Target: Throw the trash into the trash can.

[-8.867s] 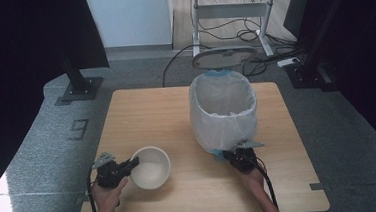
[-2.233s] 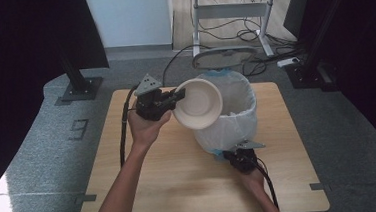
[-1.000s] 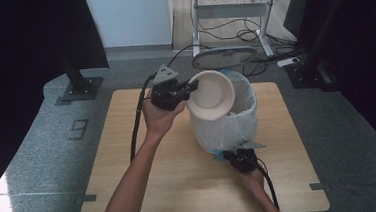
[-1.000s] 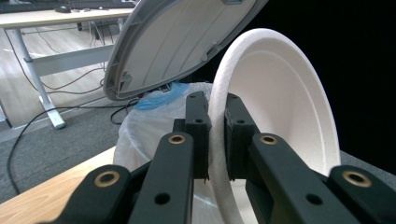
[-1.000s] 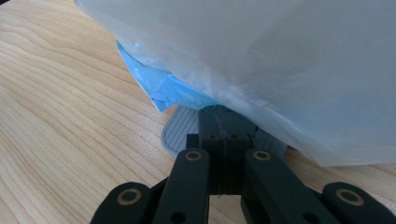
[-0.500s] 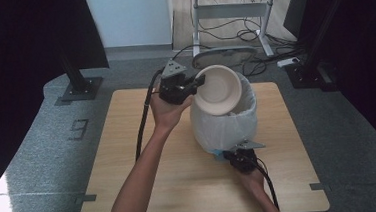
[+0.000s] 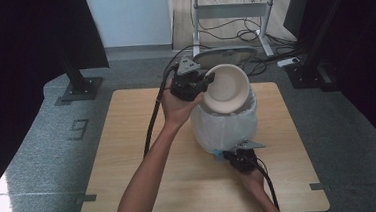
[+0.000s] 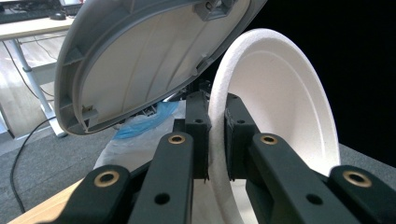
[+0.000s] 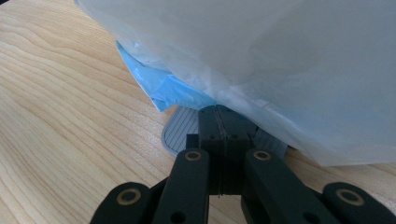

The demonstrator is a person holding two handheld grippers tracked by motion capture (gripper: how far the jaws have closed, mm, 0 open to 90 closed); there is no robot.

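Wooden table (image 7: 129,155) on grey carpet

A bag-lined bin (image 7: 225,128) stands right of centre, toward the table's far edge.

The scene is seen from a fixed high camera that looks forward and down on the whole table (image 7: 129,155), with grey floor and a desk frame beyond. The left gripper view is taken from close behind its own black fingers (image 8: 198,135), aimed up past a white bowl (image 8: 280,107) toward a raised bin lid (image 8: 140,60). The right gripper view is set low, just above the wooden tabletop, against the white bin bag (image 9: 280,60). The bag and table are shared by all three views.
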